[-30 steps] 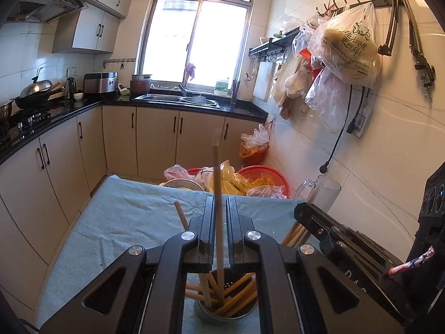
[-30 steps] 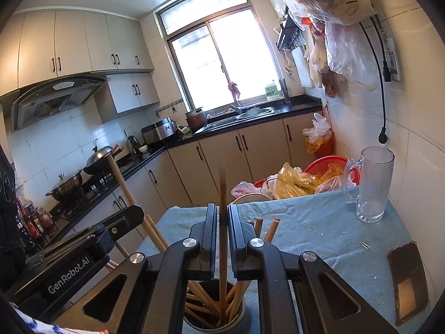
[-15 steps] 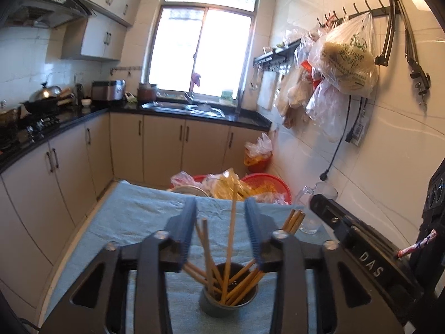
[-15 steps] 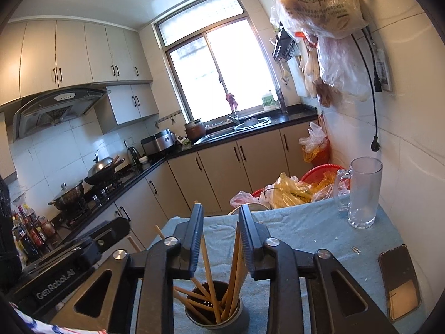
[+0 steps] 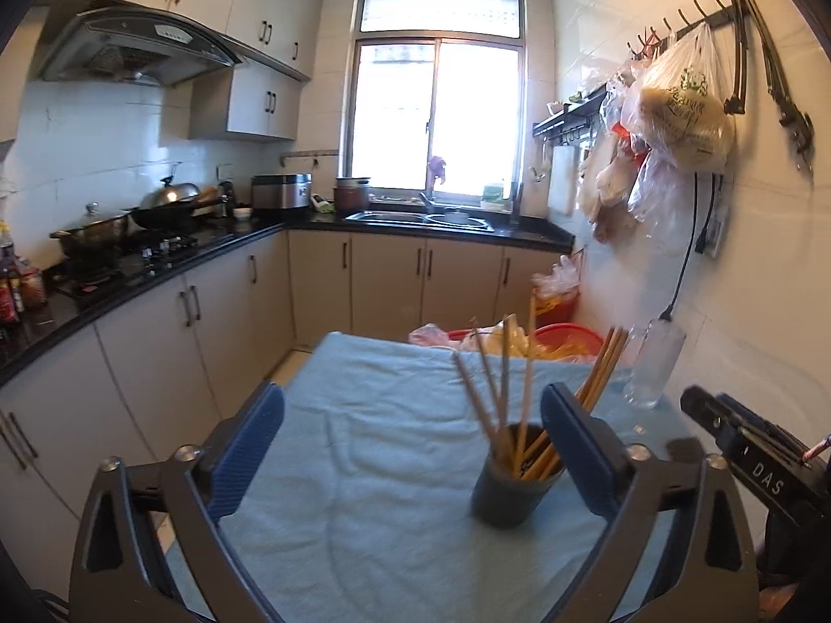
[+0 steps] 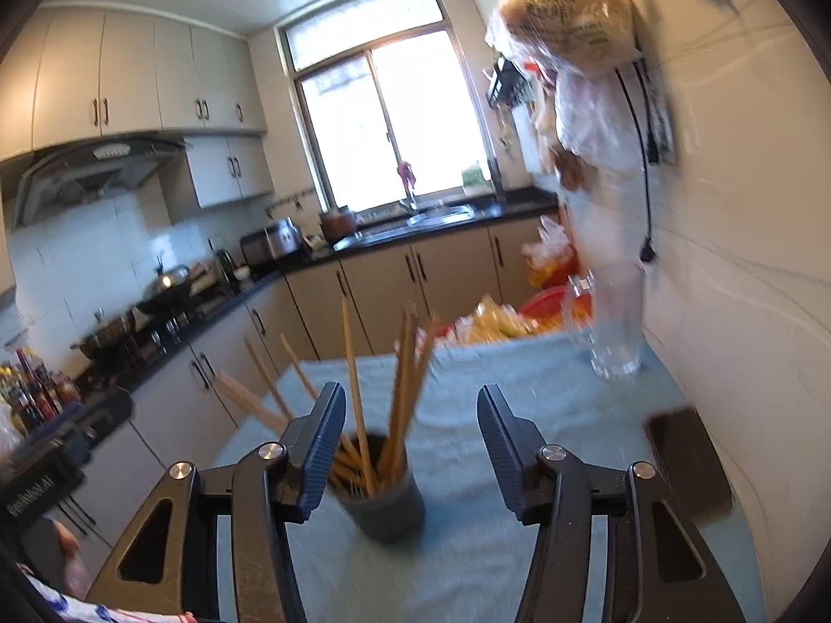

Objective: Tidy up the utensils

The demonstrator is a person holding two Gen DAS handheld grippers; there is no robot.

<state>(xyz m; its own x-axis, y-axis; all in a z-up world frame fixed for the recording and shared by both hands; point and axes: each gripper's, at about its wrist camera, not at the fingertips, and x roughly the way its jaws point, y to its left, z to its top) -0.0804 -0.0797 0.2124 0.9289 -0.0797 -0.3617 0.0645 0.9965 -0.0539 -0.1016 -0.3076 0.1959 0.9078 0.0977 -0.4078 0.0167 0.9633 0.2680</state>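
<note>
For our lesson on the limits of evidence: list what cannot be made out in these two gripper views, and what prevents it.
- Chopsticks: lower ends hidden inside the cup in both views; motion blur in the right wrist view prevents an exact count.
- Right gripper: cut off at the left wrist view's right edge.
- Dark flat object on the cloth: too blurred to identify, partly behind the gripper arm.
- Glass mug: smeared by motion blur.

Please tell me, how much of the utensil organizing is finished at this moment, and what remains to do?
Done: the chopsticks stand bundled in the dark cup on the blue cloth.
In hand: nothing; the left gripper and right gripper both have jaws wide open and empty.
Left: no loose utensils show on the cloth; only a glass mug and a dark flat object remain.
</note>
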